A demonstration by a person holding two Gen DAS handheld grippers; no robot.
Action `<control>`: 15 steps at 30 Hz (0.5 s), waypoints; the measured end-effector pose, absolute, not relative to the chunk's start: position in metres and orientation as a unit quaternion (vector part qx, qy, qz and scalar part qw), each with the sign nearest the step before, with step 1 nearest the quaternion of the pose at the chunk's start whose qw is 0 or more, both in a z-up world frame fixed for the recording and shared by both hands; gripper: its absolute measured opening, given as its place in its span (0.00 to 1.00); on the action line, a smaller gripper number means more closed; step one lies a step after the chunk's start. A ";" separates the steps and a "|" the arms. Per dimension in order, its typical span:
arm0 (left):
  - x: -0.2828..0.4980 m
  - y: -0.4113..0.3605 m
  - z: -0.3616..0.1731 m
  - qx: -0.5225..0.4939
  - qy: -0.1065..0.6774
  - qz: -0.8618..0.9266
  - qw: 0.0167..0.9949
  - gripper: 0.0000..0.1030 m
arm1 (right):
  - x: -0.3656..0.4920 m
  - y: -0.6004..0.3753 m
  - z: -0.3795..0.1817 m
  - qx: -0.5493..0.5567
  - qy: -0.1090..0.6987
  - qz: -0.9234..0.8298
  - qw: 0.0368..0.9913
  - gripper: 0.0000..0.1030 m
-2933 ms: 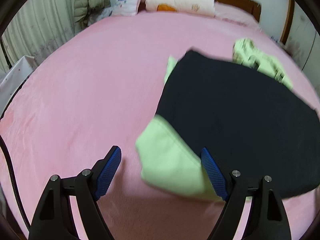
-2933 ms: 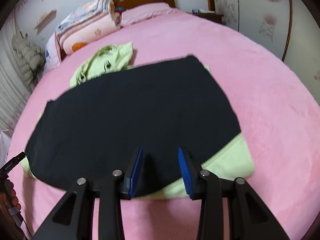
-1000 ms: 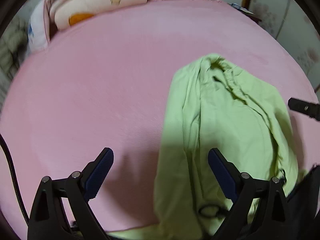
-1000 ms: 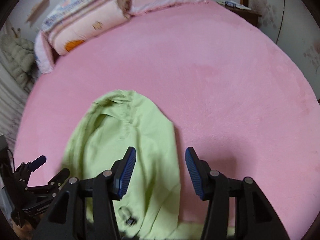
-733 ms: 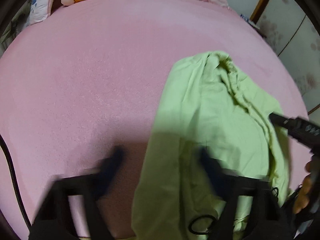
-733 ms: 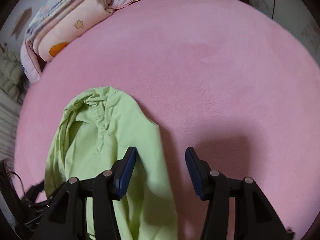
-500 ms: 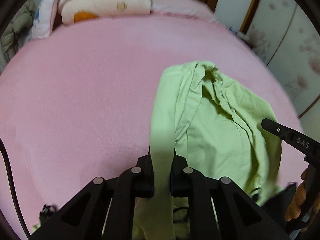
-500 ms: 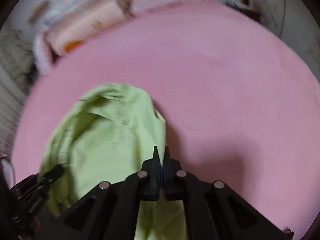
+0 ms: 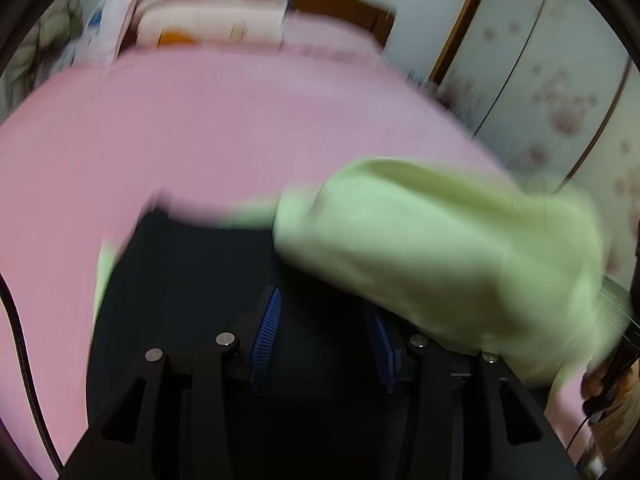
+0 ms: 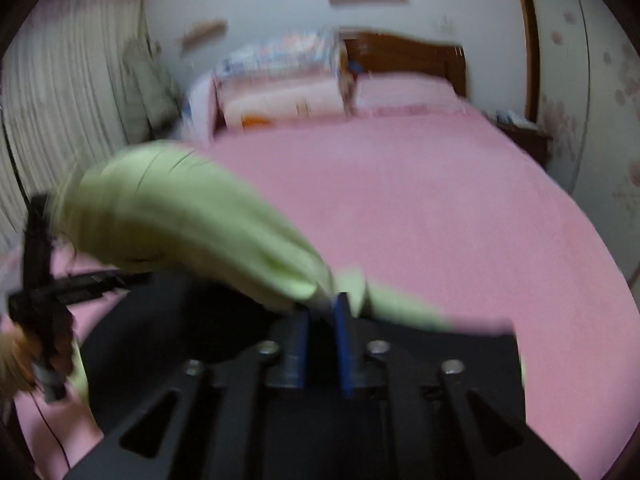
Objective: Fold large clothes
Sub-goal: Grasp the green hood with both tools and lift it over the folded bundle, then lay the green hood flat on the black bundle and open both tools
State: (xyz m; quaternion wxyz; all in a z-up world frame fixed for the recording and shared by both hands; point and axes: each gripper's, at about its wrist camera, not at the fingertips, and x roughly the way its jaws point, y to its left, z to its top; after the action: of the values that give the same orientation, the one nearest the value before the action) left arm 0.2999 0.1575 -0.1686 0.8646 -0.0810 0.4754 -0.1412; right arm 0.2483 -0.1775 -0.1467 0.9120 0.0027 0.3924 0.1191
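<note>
A large garment lies on the pink bed (image 9: 200,128). Its body is folded into a black panel (image 9: 188,280), also seen in the right wrist view (image 10: 180,320). Its light green hood part (image 9: 440,248) is lifted and swung over the black panel. My left gripper (image 9: 324,332) is open above the black panel, with the green cloth beside its right finger. My right gripper (image 10: 322,316) is shut on an edge of the green hood (image 10: 192,216). Both views are blurred by motion.
Folded quilts and pillows (image 10: 288,88) are stacked at the wooden headboard (image 10: 404,60). A puffy jacket (image 10: 148,92) hangs by the curtain on the left. Wardrobe doors (image 9: 560,80) stand to the right of the bed.
Both grippers pulled the green hood back over the black panel. My left gripper, shut on the green cloth half a second ago, has opened. The right stays shut on it.
</note>
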 end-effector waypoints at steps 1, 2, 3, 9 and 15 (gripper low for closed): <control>0.290 0.161 -0.178 -0.079 0.494 -0.133 0.856 0.41 | 0.241 -0.181 -0.156 0.007 0.410 0.115 0.905 0.24; 0.281 0.165 -0.186 -0.079 0.511 -0.125 0.847 0.41 | 0.231 -0.182 -0.168 0.013 0.434 0.108 0.894 0.24; 0.273 0.171 -0.192 -0.080 0.526 -0.117 0.839 0.41 | 0.225 -0.183 -0.175 0.020 0.447 0.102 0.888 0.24; 0.249 0.184 -0.183 -0.101 0.537 -0.103 0.831 0.44 | 0.187 -0.201 -0.191 0.097 0.494 0.089 0.859 0.24; 0.240 0.145 -0.136 -0.064 0.505 -0.120 0.852 0.53 | 0.177 -0.195 -0.165 0.098 0.487 0.091 0.863 0.24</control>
State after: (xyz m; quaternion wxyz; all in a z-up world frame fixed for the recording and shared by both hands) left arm 0.2404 0.1454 -0.1364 0.8522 -0.0640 0.5053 -0.1201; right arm 0.1772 -0.1949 -0.1649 0.8629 0.0978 0.4874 0.0912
